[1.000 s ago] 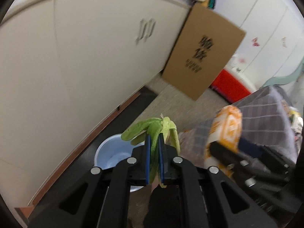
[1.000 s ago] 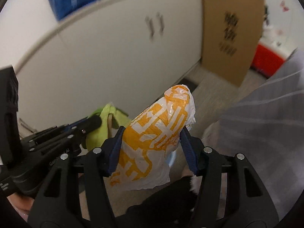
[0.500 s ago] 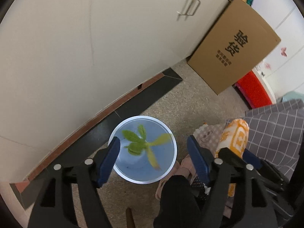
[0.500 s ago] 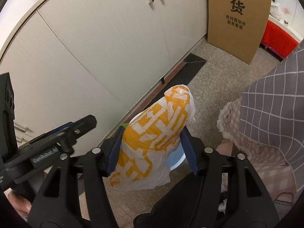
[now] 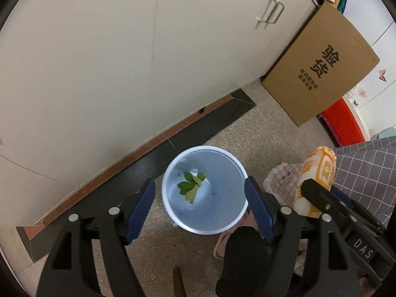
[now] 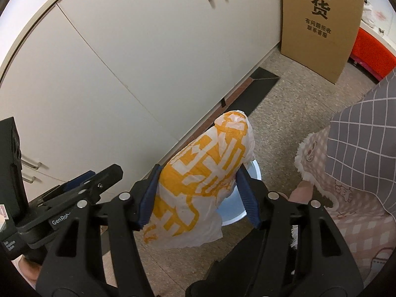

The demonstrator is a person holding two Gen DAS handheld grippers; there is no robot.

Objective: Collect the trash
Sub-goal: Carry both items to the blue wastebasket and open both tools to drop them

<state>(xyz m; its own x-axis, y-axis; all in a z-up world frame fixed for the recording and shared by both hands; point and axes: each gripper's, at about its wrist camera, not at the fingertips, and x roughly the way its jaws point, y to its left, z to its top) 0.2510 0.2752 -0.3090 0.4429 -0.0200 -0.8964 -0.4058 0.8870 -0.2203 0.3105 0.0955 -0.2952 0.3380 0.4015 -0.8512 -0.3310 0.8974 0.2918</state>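
Pale blue plastic fills the middle of the left wrist view: a round, open-topped trash bin (image 5: 205,189) is seen from above, standing on the speckled beige floor (image 5: 267,133) close to the dark baseboard strip (image 5: 198,128) of the cream cabinet doors (image 5: 123,49). At the bottom of the bin a small cluster of green leaves (image 5: 191,185) is lying, apart from the wall. The left gripper (image 5: 200,209) is held directly over the bin, its blue-padded jaws spread wide to either side of the rim with nothing between them.

To the right, a crumpled white-and-orange paper wrapper (image 6: 205,180) is pinched between the blue-padded jaws of the right gripper (image 6: 198,198), pressed in from both sides. The wrapper is tilted, its crumpled top pointed toward the cabinets. Behind it, part of the bin's blue rim (image 6: 252,170) is glimpsed, so the wrapper is held above the bin's near edge rather than inside it. The same wrapper (image 5: 315,178) is picked out in the left view, just beside the bin.

A tall brown cardboard box with black printed characters (image 6: 319,22) is leaned against the cabinets, well apart from the bin. A grey checked cloth (image 6: 363,136) is seen at the right edge.
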